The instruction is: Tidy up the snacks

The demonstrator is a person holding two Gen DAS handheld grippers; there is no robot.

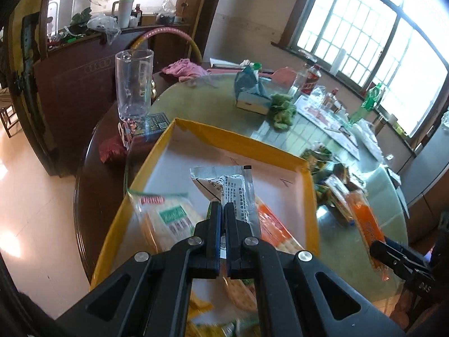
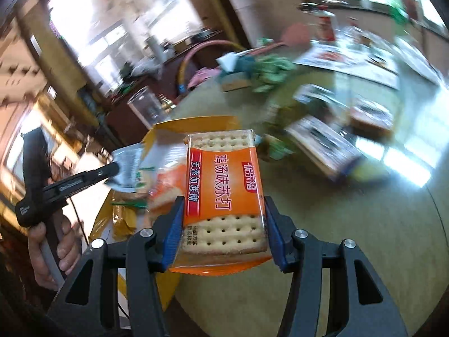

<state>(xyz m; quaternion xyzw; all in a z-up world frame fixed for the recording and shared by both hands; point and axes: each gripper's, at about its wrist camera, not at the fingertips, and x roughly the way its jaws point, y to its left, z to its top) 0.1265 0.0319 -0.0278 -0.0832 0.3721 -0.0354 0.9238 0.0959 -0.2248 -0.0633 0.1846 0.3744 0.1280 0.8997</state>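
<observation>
Left wrist view: the left hand-held gripper (image 1: pixel 222 210) is clenched on a silver foil sachet with black print (image 1: pixel 235 186), held above the yellow-rimmed cardboard box (image 1: pixel 224 137) on the round glass-topped worktop (image 1: pixel 202 101), where cracker packets lie.

Right wrist view: the right hand-held gripper (image 2: pixel 223 210) grasps an orange soda-cracker packet (image 2: pixel 224 191) by its sides, raised above the worktop just beside the box.

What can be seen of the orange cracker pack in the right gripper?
The cracker pack is a clear plastic wrapper with an orange printed band and red side stripe, showing pale, dotted square crackers at both ends. The right gripper clamps it by its side edges, its blue-padded fingers pressing in. It is held above the table, beside the yellow box.
</observation>
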